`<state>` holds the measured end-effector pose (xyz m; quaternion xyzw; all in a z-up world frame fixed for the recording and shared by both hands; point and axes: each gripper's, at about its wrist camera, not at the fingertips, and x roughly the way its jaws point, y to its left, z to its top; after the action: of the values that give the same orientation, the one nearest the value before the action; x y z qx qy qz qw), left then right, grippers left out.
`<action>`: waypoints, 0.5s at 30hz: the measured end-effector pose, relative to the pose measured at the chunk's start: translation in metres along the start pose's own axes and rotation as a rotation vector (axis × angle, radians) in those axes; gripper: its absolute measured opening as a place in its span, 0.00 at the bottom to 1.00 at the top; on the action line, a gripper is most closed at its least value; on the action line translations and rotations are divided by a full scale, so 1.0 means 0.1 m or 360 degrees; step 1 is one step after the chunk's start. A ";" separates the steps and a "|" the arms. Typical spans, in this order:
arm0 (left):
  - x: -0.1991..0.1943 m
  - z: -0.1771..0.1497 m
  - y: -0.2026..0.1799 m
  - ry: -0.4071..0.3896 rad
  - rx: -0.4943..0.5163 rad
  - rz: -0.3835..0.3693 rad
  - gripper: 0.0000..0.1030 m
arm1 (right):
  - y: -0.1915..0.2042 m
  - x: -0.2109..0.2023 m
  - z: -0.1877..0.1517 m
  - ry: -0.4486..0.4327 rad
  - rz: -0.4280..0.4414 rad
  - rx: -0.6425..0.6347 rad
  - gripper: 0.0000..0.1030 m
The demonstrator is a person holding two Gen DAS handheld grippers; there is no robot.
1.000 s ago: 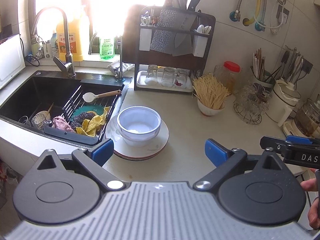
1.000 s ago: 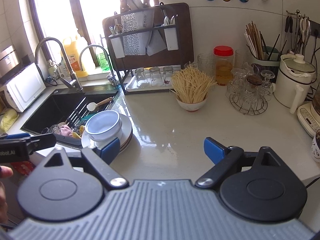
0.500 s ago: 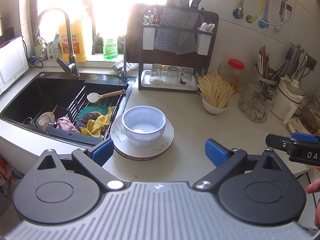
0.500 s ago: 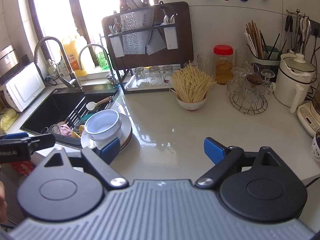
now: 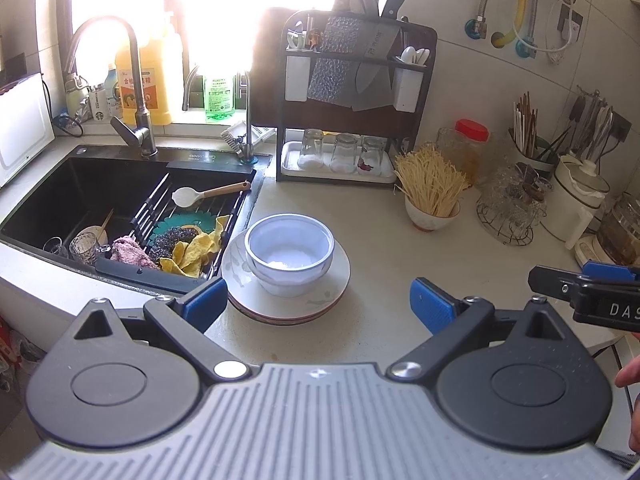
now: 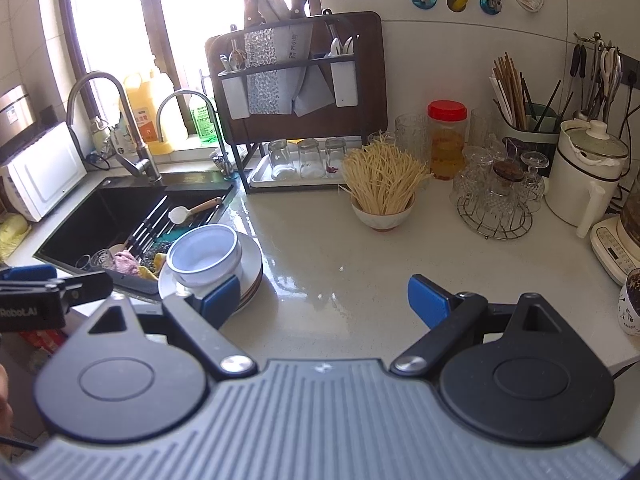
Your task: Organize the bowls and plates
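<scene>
A white bowl (image 5: 289, 253) sits on a stack of plates (image 5: 320, 304) on the counter beside the sink. My left gripper (image 5: 318, 306) hovers just in front of the stack, open, with nothing between its blue pads. The right wrist view shows the same bowl (image 6: 204, 255) and plates (image 6: 252, 268) at the left. My right gripper (image 6: 324, 300) is open over bare counter to the right of the stack, its left pad in front of the plates' rim. Each gripper appears at the edge of the other's view.
The black sink (image 5: 100, 192) holds a rack with a ladle, cloths and glasses. A bowl of dry noodles (image 5: 432, 200), a glass rack (image 5: 508, 208), a kettle (image 5: 576, 204) and a knife rack with upturned glasses (image 5: 344, 152) line the back. A mug (image 6: 630, 304) stands at the right.
In the left wrist view the scene has shifted slightly: the bowl and plates now sit a little further right. The right wrist view is unchanged. Both grippers stay open.
</scene>
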<state>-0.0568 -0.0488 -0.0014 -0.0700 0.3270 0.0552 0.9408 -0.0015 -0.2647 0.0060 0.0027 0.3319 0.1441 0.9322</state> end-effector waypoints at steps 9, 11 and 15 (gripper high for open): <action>0.03 0.02 0.03 -0.0005 -0.0012 -0.0014 0.97 | 0.04 0.05 0.02 0.0014 -0.0005 -0.0017 0.89; 0.04 0.02 0.05 -0.0007 -0.0013 -0.0014 0.97 | 0.05 0.06 0.02 0.0018 -0.0008 -0.0020 0.89; 0.05 0.02 0.05 -0.0005 -0.0015 -0.0013 0.97 | 0.06 0.09 0.03 0.0024 -0.0007 -0.0019 0.89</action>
<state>-0.0527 -0.0434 -0.0031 -0.0755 0.3249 0.0531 0.9412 0.0052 -0.2560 0.0040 -0.0045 0.3382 0.1441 0.9300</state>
